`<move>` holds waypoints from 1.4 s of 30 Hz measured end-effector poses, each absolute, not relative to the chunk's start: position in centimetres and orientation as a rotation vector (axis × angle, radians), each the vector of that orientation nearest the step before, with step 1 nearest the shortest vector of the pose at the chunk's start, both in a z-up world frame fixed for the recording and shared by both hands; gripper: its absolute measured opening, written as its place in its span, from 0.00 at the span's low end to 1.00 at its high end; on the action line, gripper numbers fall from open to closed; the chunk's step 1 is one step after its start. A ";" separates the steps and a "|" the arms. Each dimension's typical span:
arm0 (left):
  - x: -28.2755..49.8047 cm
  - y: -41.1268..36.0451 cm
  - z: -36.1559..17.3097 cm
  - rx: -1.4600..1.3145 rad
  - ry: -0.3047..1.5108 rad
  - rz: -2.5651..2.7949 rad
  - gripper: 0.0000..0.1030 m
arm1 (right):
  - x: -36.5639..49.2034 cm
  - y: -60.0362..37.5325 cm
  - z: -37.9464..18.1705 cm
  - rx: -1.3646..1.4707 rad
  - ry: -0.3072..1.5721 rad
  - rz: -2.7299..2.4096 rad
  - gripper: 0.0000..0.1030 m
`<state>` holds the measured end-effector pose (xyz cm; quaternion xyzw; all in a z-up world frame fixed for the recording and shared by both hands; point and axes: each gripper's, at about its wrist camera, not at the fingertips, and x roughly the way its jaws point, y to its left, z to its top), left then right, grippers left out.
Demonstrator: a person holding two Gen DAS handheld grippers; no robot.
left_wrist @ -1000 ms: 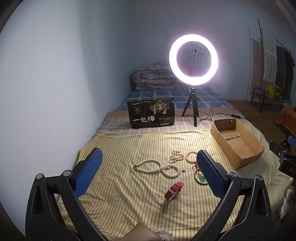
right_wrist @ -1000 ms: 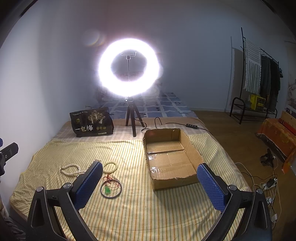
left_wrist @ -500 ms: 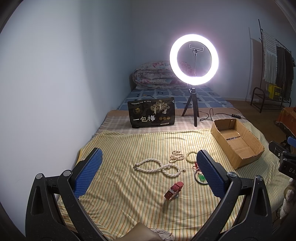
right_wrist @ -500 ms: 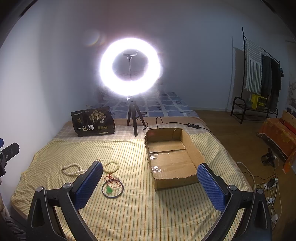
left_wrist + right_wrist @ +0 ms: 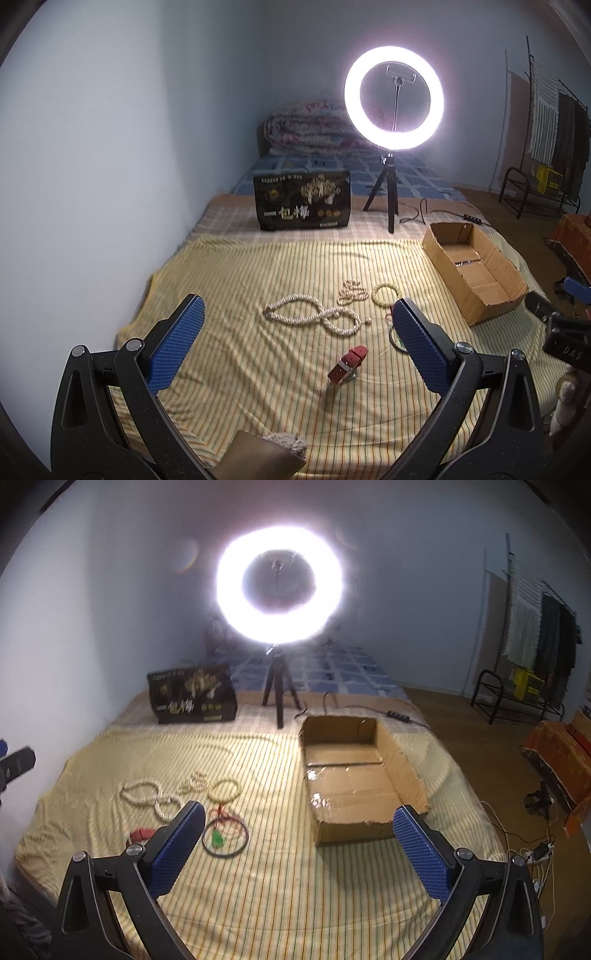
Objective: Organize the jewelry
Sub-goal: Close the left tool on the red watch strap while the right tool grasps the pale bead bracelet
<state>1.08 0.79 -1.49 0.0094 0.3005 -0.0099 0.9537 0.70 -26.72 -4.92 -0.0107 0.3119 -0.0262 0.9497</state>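
Note:
Jewelry lies on a yellow striped bedspread (image 5: 258, 269): a long pearl necklace (image 5: 310, 317), a small bead cluster (image 5: 352, 290), a pale bead bracelet (image 5: 386, 295), and a red strap watch (image 5: 349, 363). A black hoop with a green pendant (image 5: 224, 838) and a red cord lies nearer the right gripper. An open, empty cardboard box (image 5: 360, 779) stands to the right. My left gripper (image 5: 295, 332) is open above the necklace and watch. My right gripper (image 5: 299, 834) is open and empty between the hoop and the box.
A lit ring light on a tripod (image 5: 393, 99) stands behind the spread, with its cable (image 5: 424, 214). A black printed box (image 5: 301, 201) stands left of it. A folded quilt (image 5: 306, 127) lies at the wall. A clothes rack (image 5: 532, 635) stands at right.
The right gripper has swung left and forward, so the jewelry and box sit further right and closer in its view. The left gripper has barely moved.

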 end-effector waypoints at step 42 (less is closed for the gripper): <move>9.5 -3.0 -13.9 0.189 1.073 -0.274 0.64 | 21.9 -23.4 -17.5 0.188 1.199 0.226 0.52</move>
